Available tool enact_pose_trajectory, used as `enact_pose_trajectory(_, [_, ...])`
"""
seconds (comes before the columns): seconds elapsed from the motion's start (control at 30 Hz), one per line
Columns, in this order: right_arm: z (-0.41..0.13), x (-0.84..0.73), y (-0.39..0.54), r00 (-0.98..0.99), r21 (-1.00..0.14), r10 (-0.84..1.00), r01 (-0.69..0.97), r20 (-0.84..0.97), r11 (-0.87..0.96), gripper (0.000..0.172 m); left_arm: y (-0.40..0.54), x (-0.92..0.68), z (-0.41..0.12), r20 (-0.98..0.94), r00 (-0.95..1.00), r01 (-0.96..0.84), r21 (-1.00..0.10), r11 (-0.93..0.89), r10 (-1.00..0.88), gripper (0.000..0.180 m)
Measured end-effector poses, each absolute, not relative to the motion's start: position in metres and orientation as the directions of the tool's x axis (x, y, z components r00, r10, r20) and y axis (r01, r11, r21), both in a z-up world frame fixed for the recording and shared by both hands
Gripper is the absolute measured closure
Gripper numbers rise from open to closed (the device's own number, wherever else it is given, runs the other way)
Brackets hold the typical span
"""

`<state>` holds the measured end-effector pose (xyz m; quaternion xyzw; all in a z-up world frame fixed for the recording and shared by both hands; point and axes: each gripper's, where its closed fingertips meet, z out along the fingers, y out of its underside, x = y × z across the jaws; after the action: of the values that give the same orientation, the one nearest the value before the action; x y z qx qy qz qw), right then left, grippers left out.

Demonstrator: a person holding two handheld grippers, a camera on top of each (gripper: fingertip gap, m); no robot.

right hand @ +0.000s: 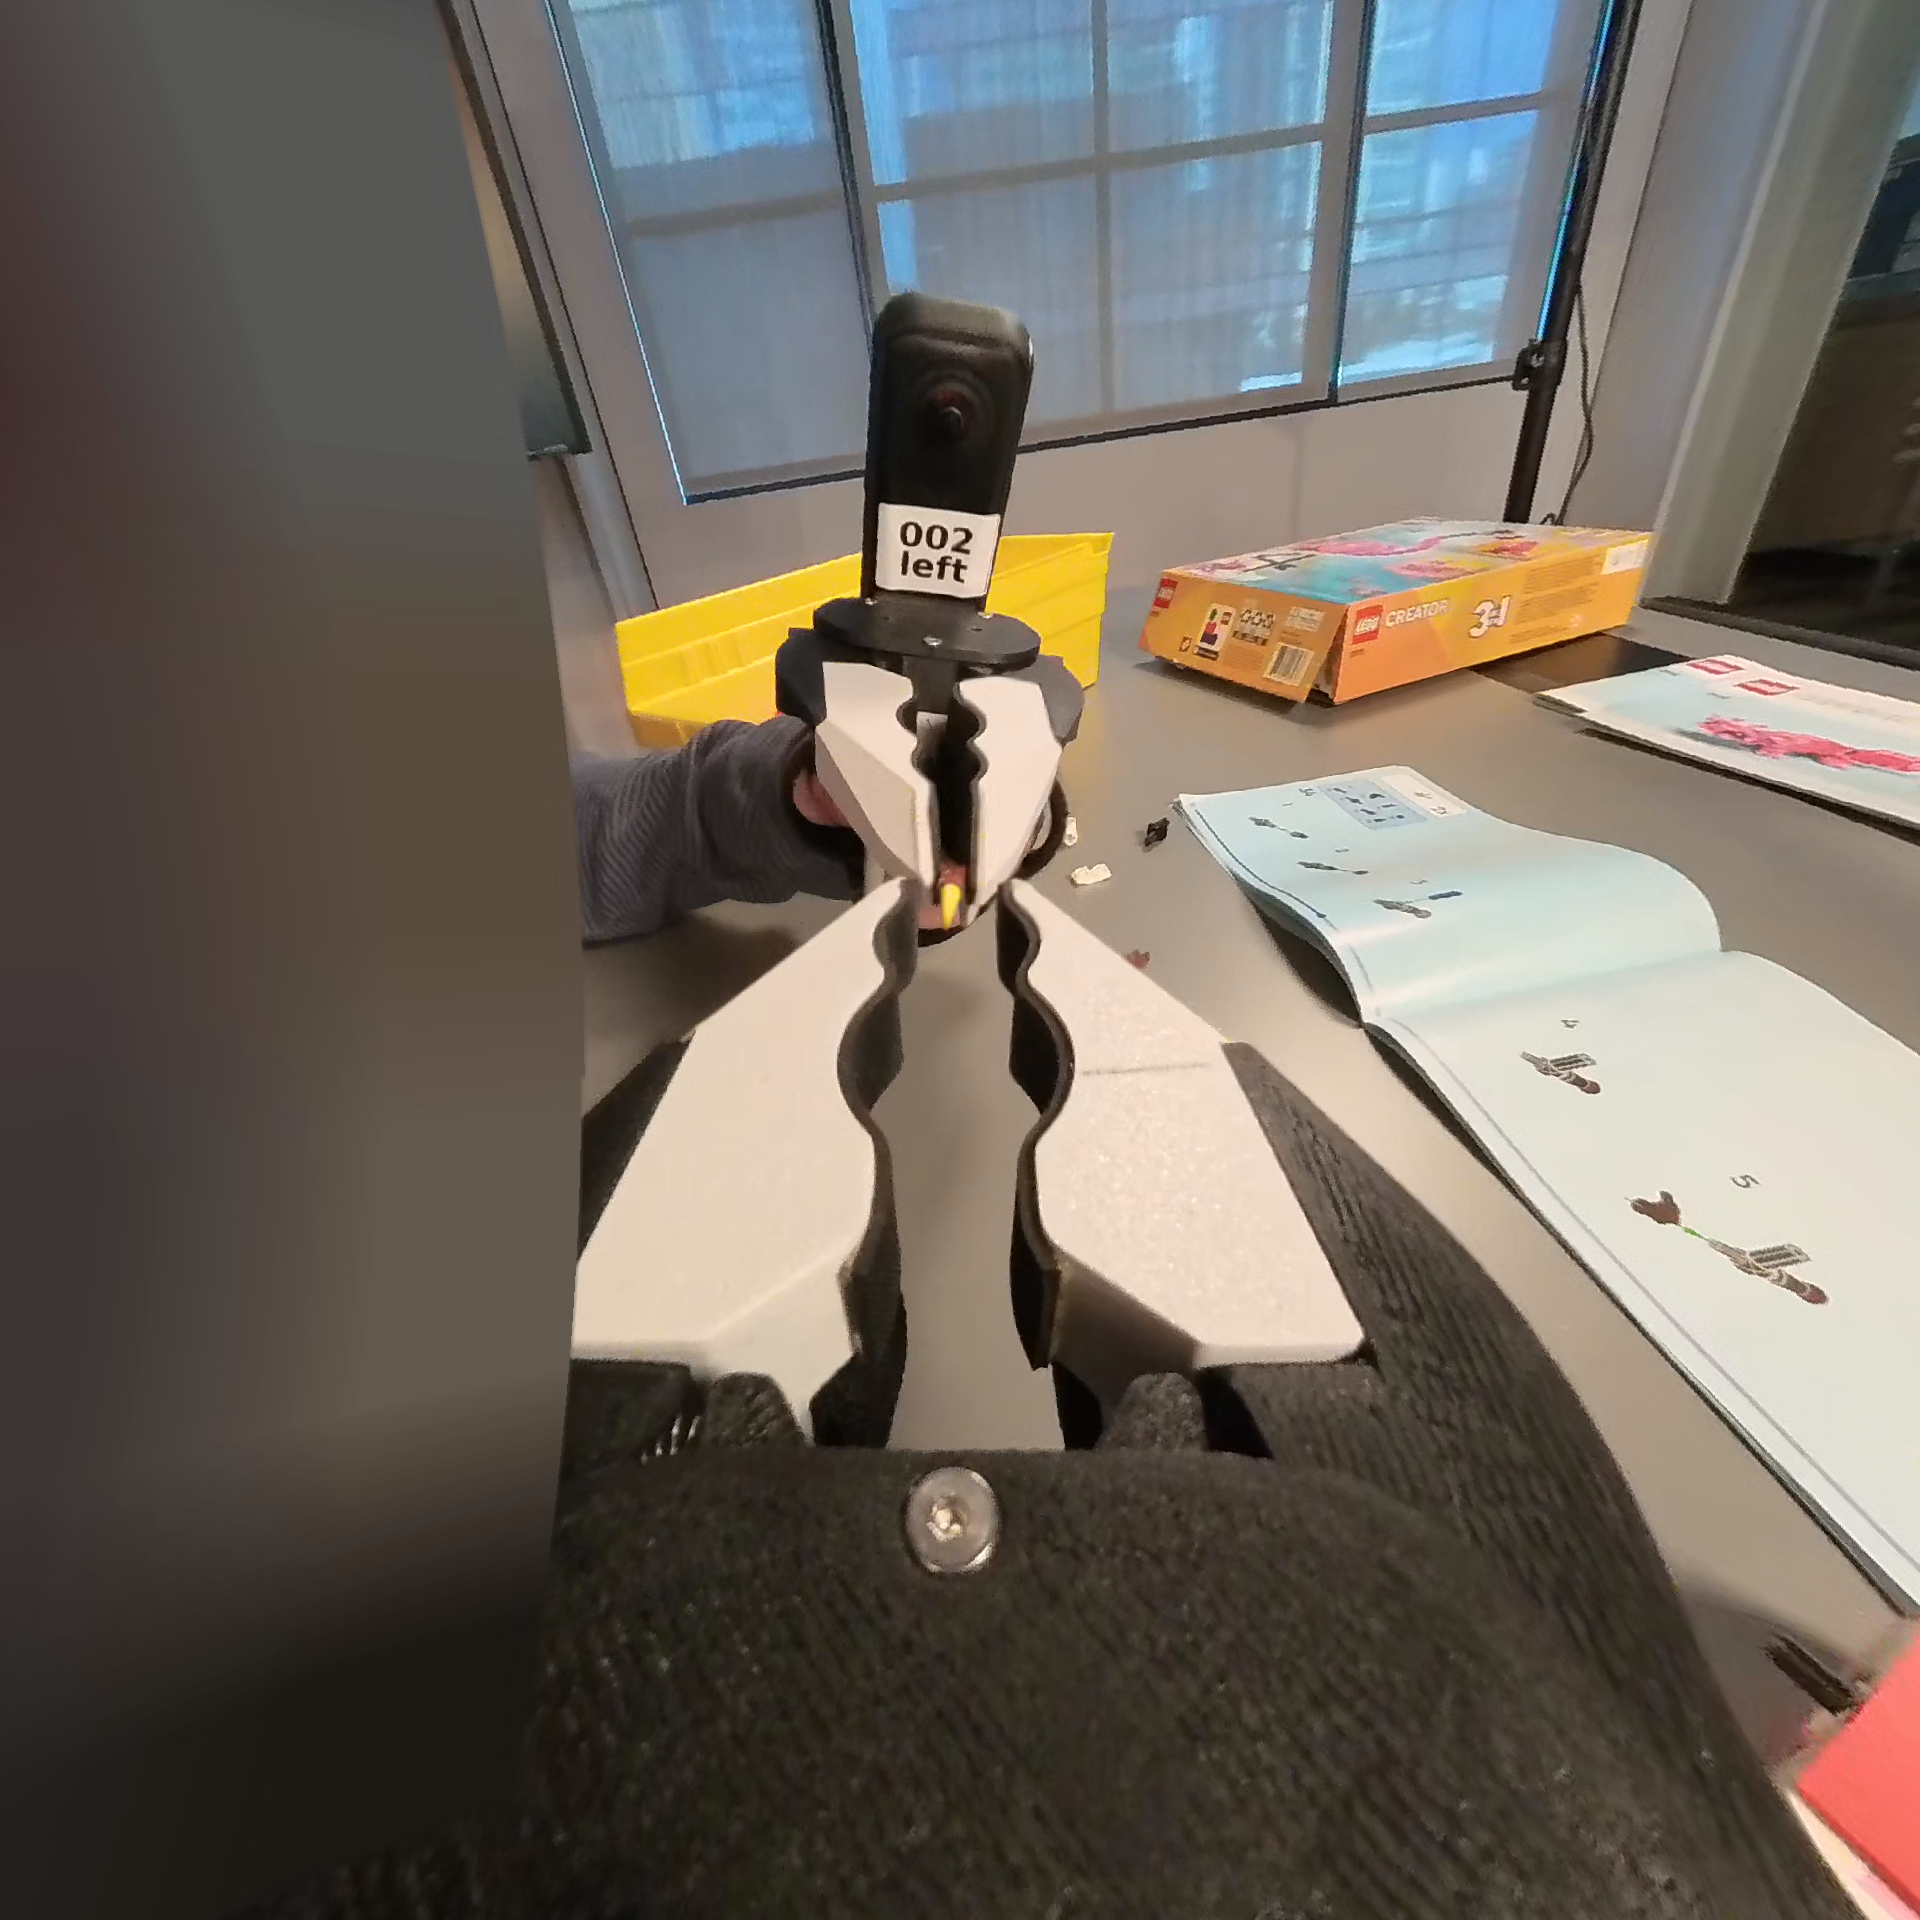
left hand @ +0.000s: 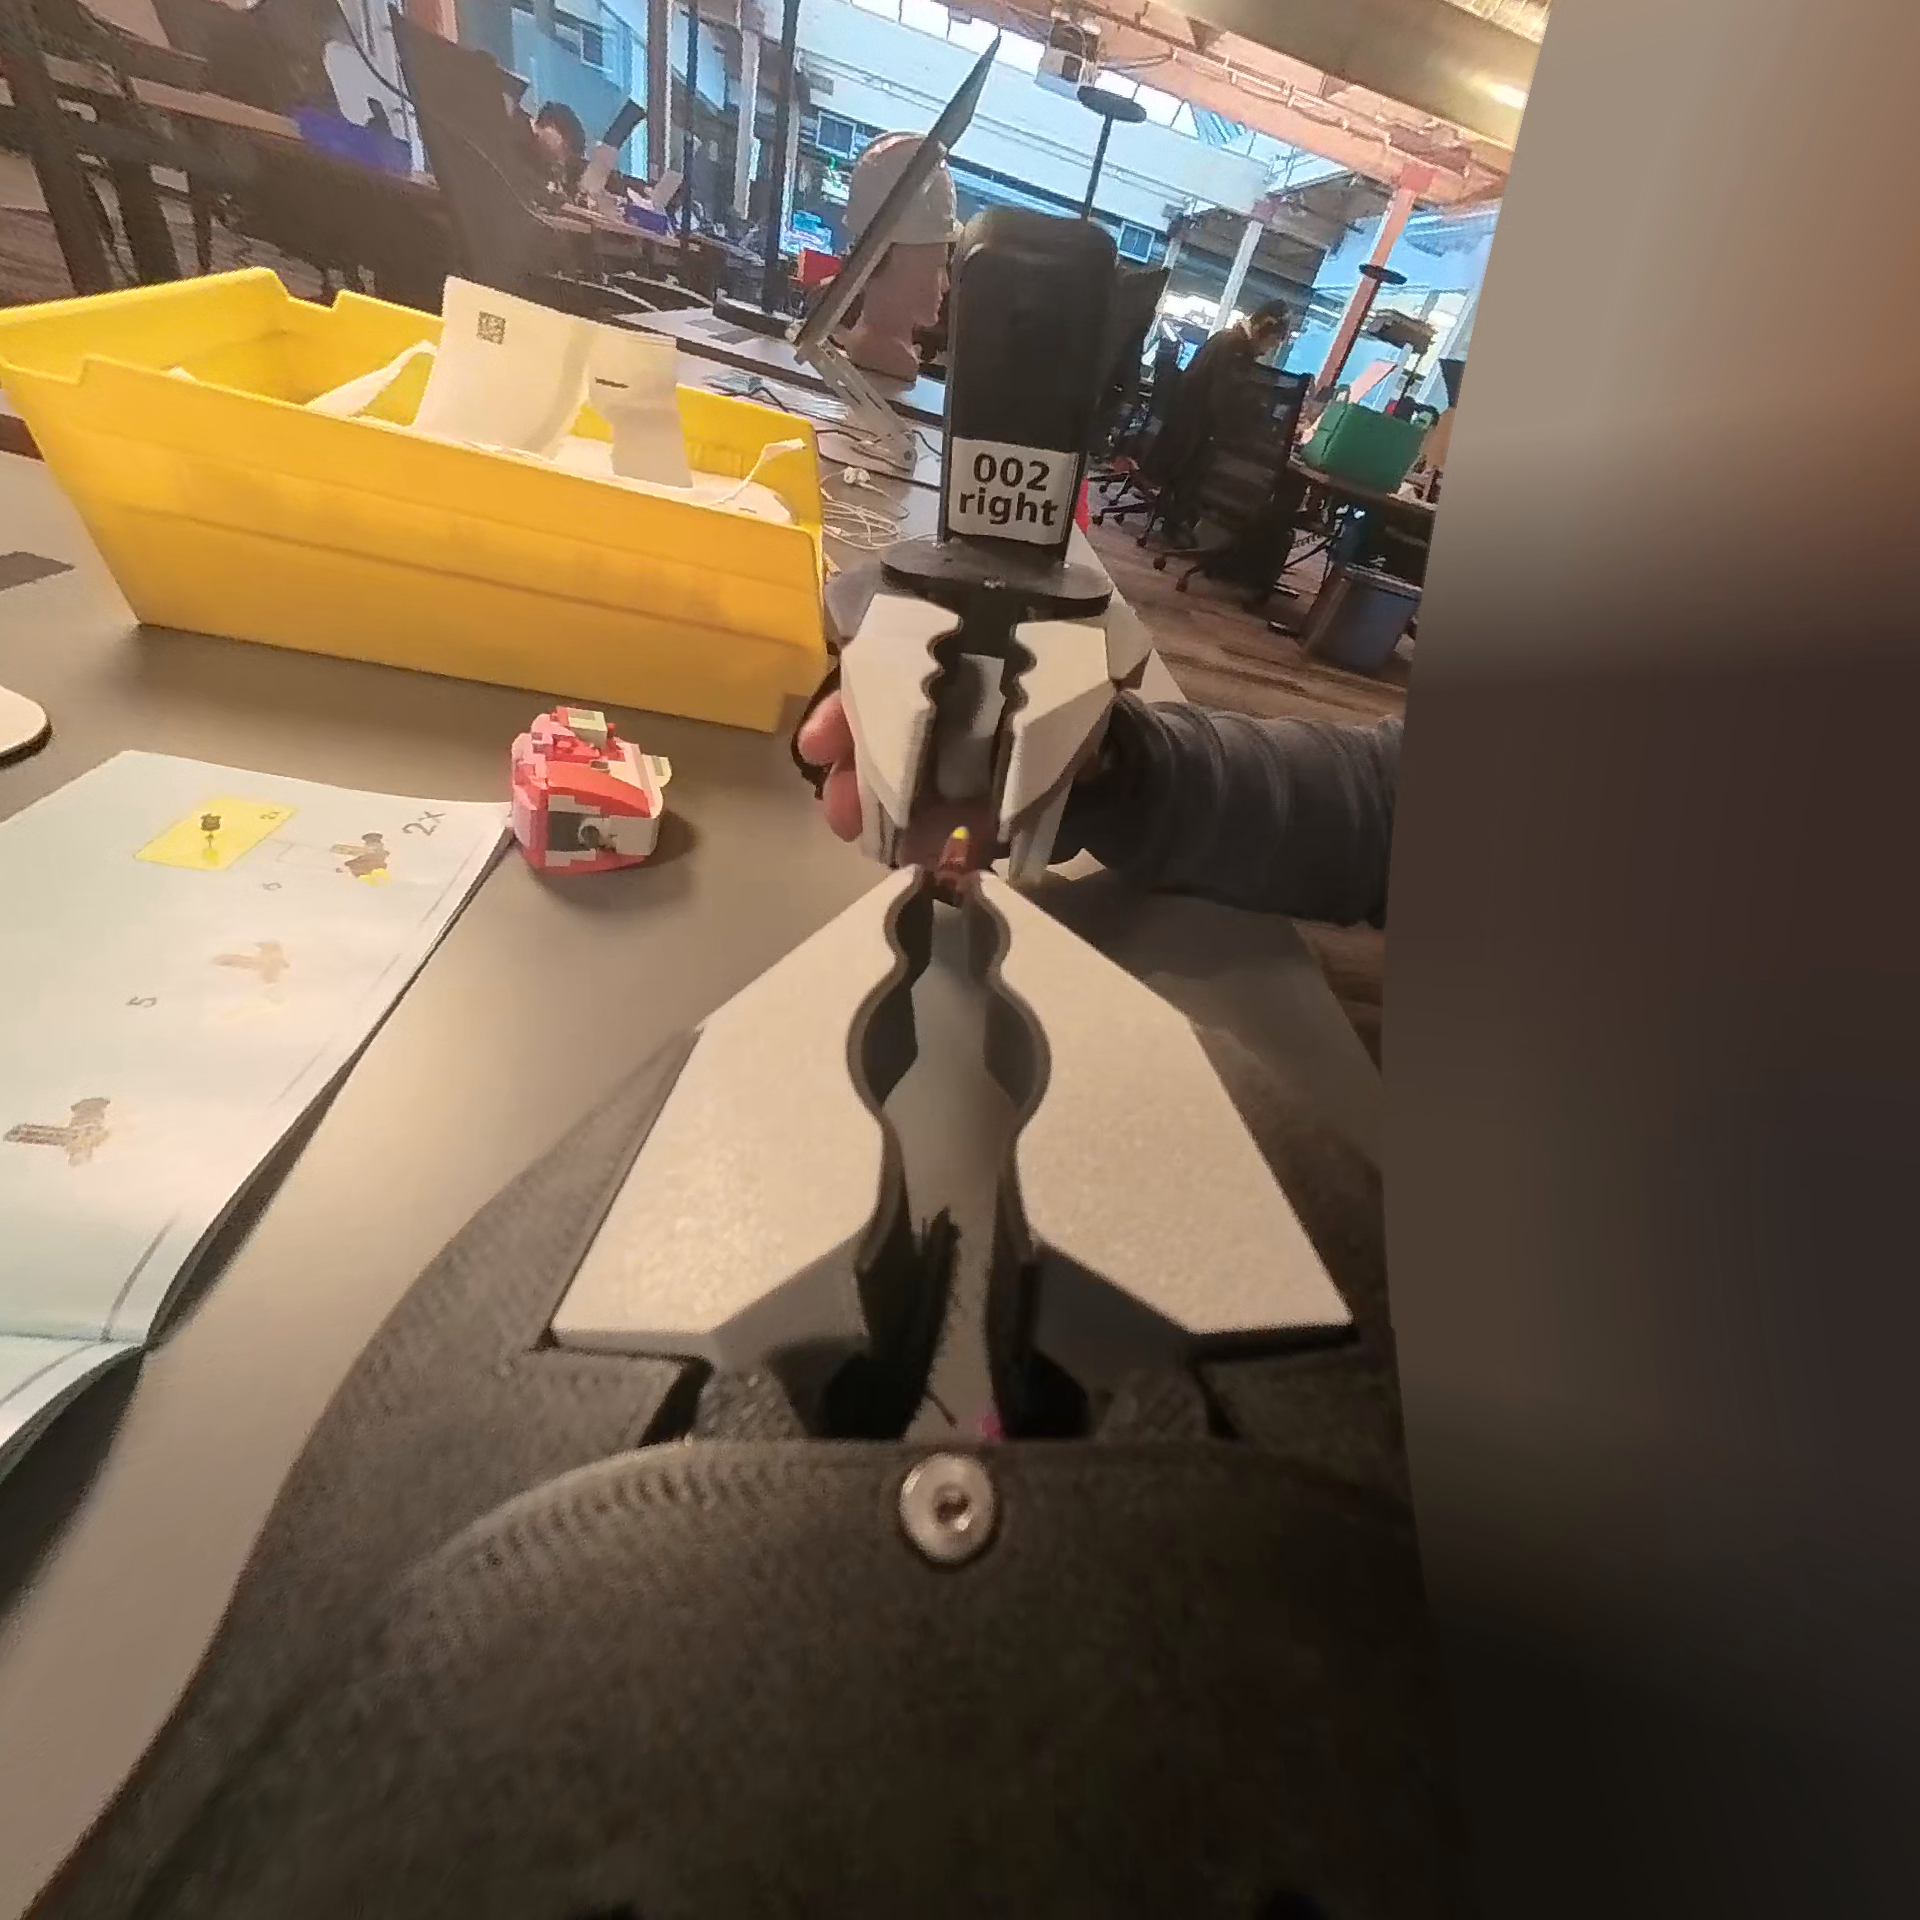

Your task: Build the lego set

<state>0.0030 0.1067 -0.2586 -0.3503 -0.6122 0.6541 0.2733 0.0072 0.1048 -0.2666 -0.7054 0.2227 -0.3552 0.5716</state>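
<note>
Holding a small dark-red brick piece with a yellow pointed tip (right hand: pixel 948 896) at its very fingertips, the left gripper (left hand: pixel 943 896) has only a thin bite on it, and I judge that to be the main hazard: a slight twist or a nudge from the other tool could flick the piece out onto the grey table (left hand: pixel 644 997) and send it skittering toward the table's near edge. The right gripper (right hand: pixel 951 914) faces it nose to nose with its jaws standing apart on either side of the yellow tip, not visibly pressing on it; if they came together off-centre they could lever the piece sideways out of the left pads. The two tools' tips almost touch, so a knock between them is also possible. Both are held low over the table's middle, tilted slightly downward toward each other, each gripped from behind by a hand in a dark sleeve (left hand: pixel 1236 810). A red and white brick model (left hand: pixel 587 800) sits nearby beside an open instruction booklet (left hand: pixel 208 997), with a yellow bin (left hand: pixel 416 561) toward the far edge and an orange box (right hand: pixel 1392 613) further off.
</note>
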Motion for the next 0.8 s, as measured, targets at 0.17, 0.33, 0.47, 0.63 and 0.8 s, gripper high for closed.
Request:
enact_pose_trajectory(0.17, [-0.2633, 0.0022, 0.1057, -0.6, -0.994, 0.793, 0.082, -0.107, -0.072, 0.163, 0.1042, 0.0062, -0.2641, 0.244, 0.648, 0.099, -0.966, -0.238, -0.722, 0.176])
enact_pose_trajectory(0.33, [-0.263, 0.003, 0.1045, -0.609, -0.994, 0.785, 0.082, -0.111, -0.077, 0.166, 0.1048, 0.0062, -0.2667, 0.244, 0.65, 0.091, -0.965, -0.245, -0.719, 0.176])
enact_pose_trajectory(0.47, [-0.2644, 0.0021, 0.1021, -0.608, -0.994, 0.787, 0.082, -0.102, -0.066, 0.168, 0.1052, 0.0088, -0.2699, 0.232, 0.654, 0.07, -0.966, -0.249, -0.72, 0.176])
enact_pose_trajectory(0.63, [-0.2639, 0.0005, 0.103, -0.594, -0.995, 0.799, 0.074, -0.094, -0.063, 0.169, 0.1062, 0.0074, -0.2691, 0.224, 0.667, 0.065, -0.967, -0.245, -0.711, 0.176])
enact_pose_trajectory(0.8, [-0.2639, -0.001, 0.1046, -0.583, -0.994, 0.805, 0.082, -0.106, -0.071, 0.169, 0.1073, 0.0057, -0.2689, 0.248, 0.669, 0.084, -0.962, -0.26, -0.7, 0.176])
